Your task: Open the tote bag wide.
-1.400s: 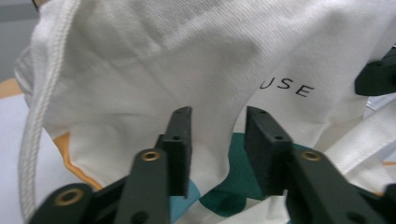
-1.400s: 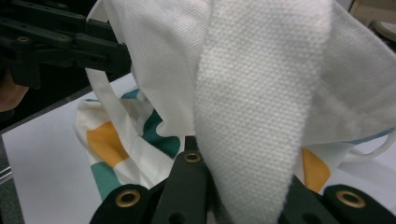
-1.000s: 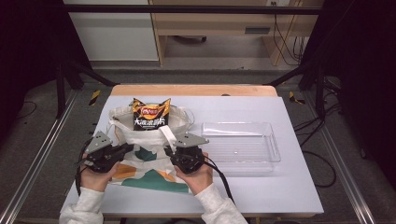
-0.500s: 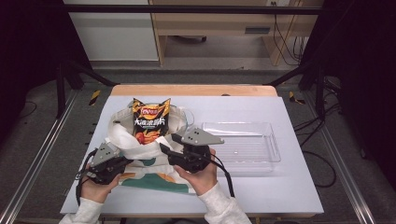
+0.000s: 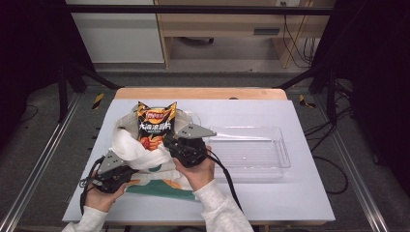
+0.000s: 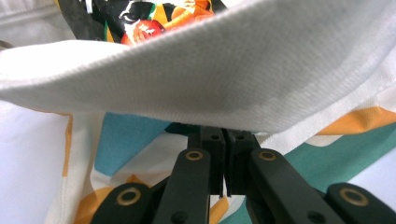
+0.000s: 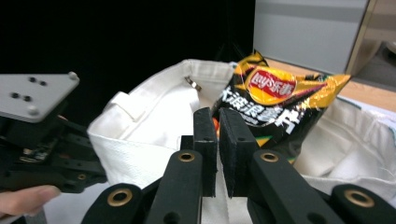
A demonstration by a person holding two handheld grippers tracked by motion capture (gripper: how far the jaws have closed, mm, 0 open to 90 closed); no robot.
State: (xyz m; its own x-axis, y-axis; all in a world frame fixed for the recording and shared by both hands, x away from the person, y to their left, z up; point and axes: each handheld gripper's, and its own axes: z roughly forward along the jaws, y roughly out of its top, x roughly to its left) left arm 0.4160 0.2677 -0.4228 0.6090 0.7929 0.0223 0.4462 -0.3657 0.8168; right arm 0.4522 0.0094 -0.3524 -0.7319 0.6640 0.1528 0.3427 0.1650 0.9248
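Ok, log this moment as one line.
left gripper: shut on tote bag rim | right gripper: shut on rim | chip bag: upright inside

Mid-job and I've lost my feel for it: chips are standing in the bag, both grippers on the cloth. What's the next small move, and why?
Probably ease the bag rim up and outward with both grippers. The chip packet stands with its top well above the tote bag, and the left gripper and right gripper look shut on the cloth edge, so lifting the rim should let the packet settle lower.
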